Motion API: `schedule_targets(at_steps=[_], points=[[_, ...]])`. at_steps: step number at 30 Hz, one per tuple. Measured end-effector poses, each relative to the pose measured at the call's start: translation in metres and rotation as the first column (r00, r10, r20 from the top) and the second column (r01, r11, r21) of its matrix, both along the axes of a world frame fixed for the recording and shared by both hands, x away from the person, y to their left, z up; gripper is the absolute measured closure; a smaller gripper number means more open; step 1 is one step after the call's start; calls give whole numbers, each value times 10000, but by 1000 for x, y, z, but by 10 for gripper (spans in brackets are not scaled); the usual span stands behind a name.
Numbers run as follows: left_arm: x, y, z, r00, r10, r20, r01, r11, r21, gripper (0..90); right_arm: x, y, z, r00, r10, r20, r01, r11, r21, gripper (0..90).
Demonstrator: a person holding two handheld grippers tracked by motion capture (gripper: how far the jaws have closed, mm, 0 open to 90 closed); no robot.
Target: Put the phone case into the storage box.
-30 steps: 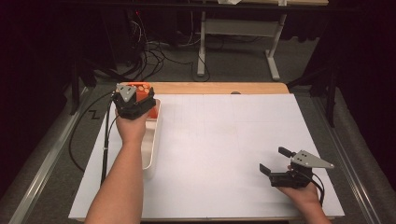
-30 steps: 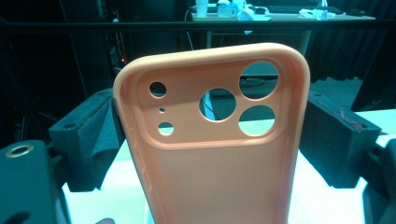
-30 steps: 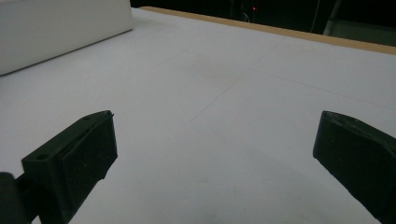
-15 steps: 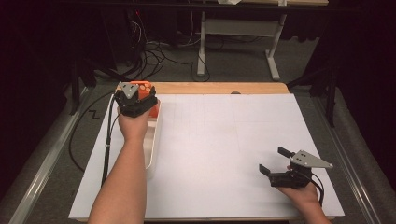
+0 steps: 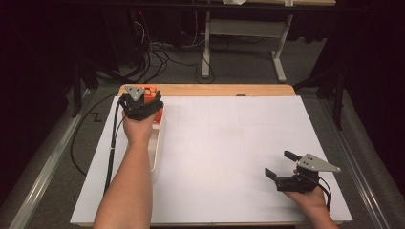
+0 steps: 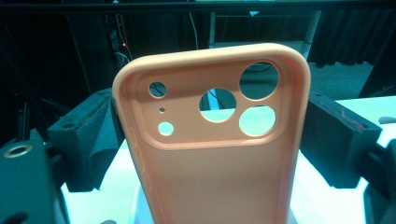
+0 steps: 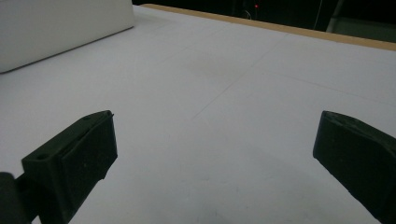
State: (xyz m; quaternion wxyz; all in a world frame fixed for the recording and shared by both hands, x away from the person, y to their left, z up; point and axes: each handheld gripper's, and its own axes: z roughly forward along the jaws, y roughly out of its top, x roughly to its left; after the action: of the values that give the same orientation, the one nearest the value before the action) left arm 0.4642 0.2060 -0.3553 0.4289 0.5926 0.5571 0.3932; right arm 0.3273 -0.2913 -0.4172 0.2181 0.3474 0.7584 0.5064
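Clamped across its width between the left gripper's (image 5: 145, 95) two black foam pads (image 6: 86, 140) is a soft orange silicone phone case (image 6: 212, 140), standing upright with its round camera cut-outs at the top and its hollow inside facing the gripper's camera. From above, this gripper sits at the far left corner of the table, over the far end of a long white plastic tray (image 5: 156, 143) that runs along the left side, with the forearm lying over the tray. At the near right, the right gripper (image 5: 281, 164) hovers low over the sheet with its jaws spread wide and nothing between them. Between the two hands lies a broad bare stretch of white paper sheet (image 5: 229, 138) covering the table, free of obstacles. A strip of wooden table edge (image 5: 215, 89) shows along the far side, close behind the held case. Black cables (image 5: 112, 148) trail off the left edge, and a white metal desk frame (image 5: 239, 43) stands on the floor beyond.
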Motion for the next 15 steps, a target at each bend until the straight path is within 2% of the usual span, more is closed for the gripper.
schedule_targets(at_steps=[3,15], points=[[1,-1,-1,10000,-16,-79,15,9999,-134,149,0,0,0,10000,0,-17,0,10000,-2,2],[4,-4,-6,9993,174,-327,-176,9998,-41,155,0,1,-1,10000,6,-73,-6,10000,2,2]])
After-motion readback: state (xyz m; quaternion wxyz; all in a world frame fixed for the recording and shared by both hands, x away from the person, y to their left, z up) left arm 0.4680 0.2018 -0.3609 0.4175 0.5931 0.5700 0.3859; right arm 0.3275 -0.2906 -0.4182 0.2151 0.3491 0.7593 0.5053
